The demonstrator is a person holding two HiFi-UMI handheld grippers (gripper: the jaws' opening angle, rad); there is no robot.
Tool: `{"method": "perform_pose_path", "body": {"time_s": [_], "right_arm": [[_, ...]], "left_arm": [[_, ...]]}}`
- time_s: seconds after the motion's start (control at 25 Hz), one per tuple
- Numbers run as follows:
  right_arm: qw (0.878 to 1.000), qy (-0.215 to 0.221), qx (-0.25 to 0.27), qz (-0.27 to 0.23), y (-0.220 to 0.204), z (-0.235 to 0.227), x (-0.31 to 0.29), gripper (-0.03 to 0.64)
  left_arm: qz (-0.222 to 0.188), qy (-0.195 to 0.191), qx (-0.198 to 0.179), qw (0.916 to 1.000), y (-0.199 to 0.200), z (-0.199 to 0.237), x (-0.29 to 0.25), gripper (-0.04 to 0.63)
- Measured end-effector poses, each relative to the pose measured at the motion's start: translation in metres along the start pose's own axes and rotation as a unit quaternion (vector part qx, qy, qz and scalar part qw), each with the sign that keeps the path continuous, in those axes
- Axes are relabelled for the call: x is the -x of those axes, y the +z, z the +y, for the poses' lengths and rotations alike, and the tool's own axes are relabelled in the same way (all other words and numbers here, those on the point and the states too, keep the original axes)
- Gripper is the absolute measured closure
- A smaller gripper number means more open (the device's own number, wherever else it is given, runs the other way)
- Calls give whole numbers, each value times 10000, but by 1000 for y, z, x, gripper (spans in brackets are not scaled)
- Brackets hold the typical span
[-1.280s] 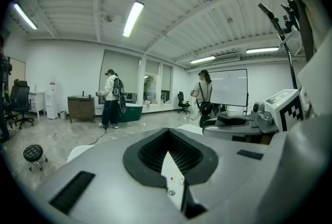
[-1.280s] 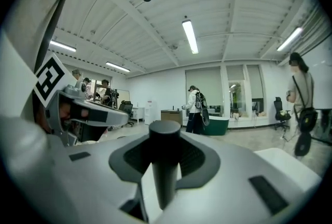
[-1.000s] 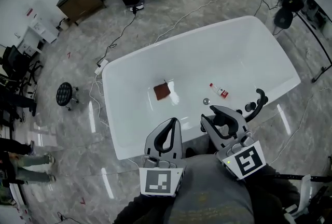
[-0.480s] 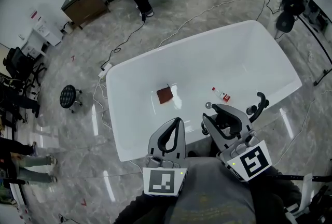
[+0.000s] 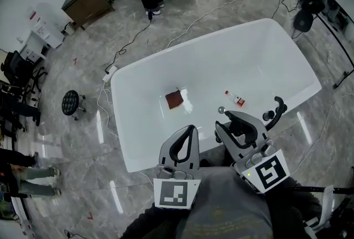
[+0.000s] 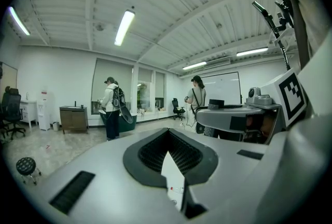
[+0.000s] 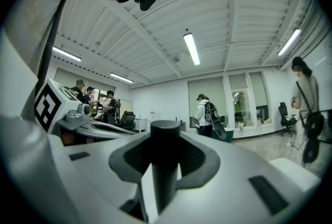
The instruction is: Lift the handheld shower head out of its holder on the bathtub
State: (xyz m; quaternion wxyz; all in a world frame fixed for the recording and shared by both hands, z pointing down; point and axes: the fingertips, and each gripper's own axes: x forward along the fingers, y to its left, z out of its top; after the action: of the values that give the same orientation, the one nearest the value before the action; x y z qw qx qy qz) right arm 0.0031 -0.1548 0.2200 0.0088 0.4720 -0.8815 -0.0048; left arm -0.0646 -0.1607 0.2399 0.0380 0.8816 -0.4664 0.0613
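Nearby, shower head [image 5: 276, 108] on bathtub [image 5: 249, 55] rim, floor [image 5: 83, 138] around

From where I'm driving, the white oval bathtub [image 5: 124, 116] fills mid-frame. Inside it, a brown square cloth [image 5: 173, 99] lies left of a small clear plastic bottle [image 5: 234, 98]. The black handheld shower head [image 5: 276, 108] sits on the rim, right of centre, and a black round stool [image 5: 70, 102] is way off left.

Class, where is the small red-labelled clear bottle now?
Head view: the small clear bottle with a red label lies on the white bathtub's floor, right of centre, beside the round metal drain and right of the brown square cloth.
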Motion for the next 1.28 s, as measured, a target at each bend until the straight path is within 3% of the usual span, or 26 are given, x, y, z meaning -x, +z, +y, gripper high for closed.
{"method": "perform_pose_path", "body": {"time_s": [1.0, 1.28], "right_arm": [[9999, -94, -36, -133, 13, -7, 0, 499], [9988, -381, 41, -316, 22, 8, 20, 497]], "left_arm": [[114, -289, -14, 9995, 2, -10, -13, 592], [151, -510, -39, 9986, -9, -20, 11, 591]]}}
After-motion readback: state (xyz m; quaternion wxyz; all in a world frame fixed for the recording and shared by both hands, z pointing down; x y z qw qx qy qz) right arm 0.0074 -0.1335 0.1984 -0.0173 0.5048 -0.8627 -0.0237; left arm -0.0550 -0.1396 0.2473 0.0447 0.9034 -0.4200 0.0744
